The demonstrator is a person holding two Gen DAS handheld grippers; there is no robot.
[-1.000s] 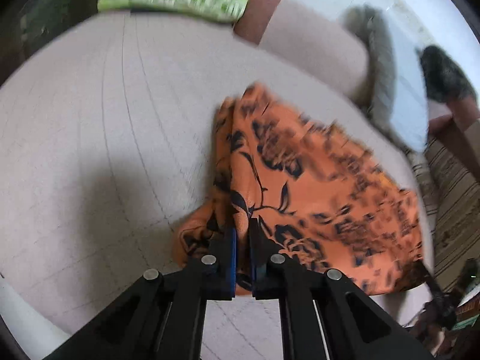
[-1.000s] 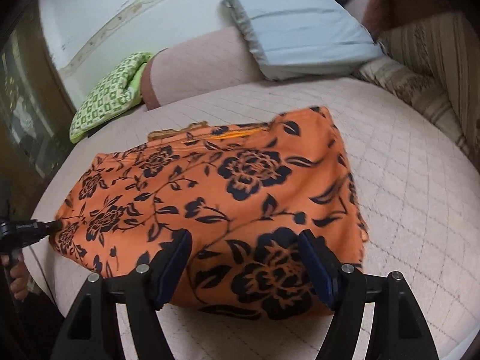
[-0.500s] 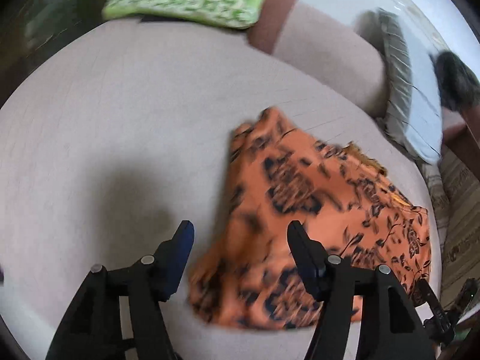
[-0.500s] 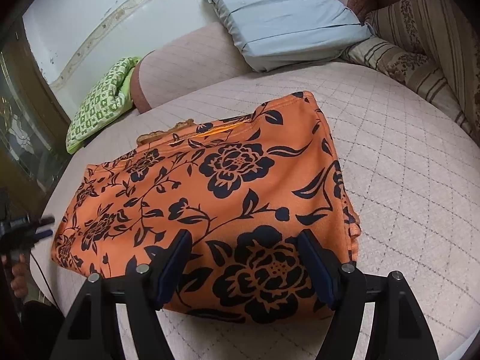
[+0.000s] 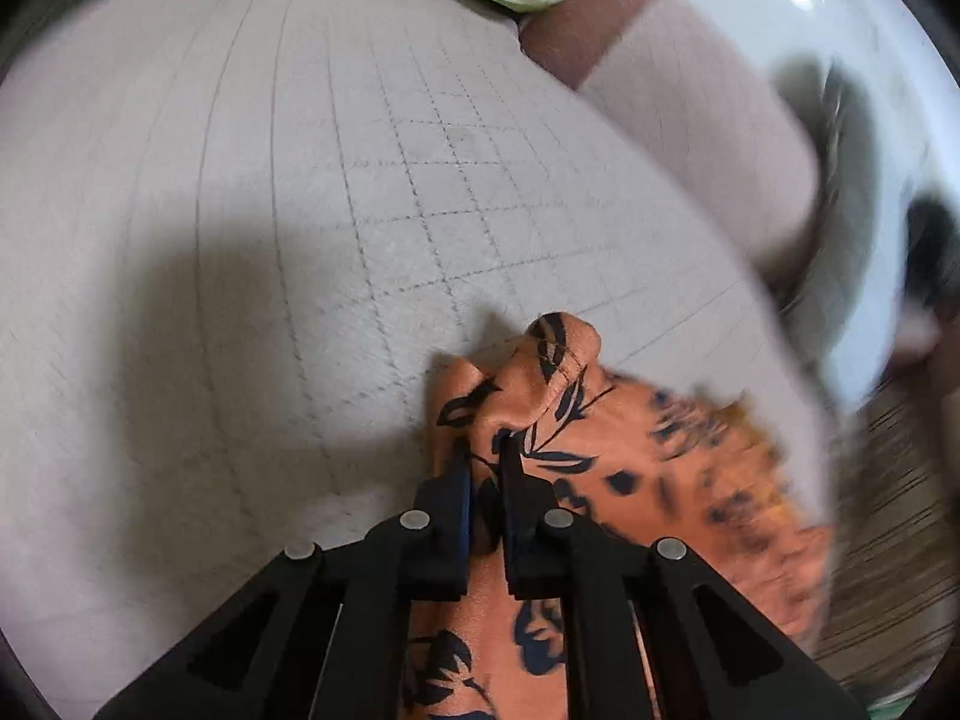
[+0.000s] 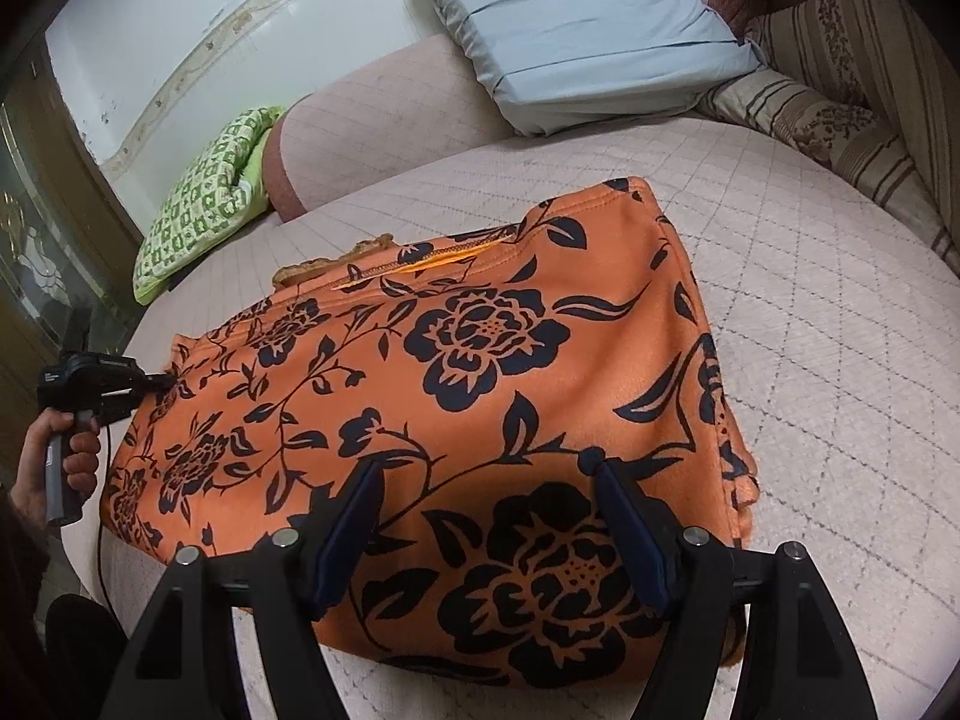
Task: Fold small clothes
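The orange floral garment (image 6: 480, 390) lies on the bed (image 6: 810, 300). The left gripper (image 5: 485, 456), jaws just closed, pinches its nine-o'clock corner; the right gripper (image 6: 489, 531) hovers, jaws wide, at six o'clock.

Soft light is filling the room and nothing is looking too dark. The left wrist picture is blurring at its right side, and a big grey shadow is lying on the bed cover (image 5: 252, 312). The right wrist picture is looking sharp. Both pictures are bending round, with black corners.

orange black-floral garment (image 6: 480, 372), green-checked cushion (image 6: 204, 222)
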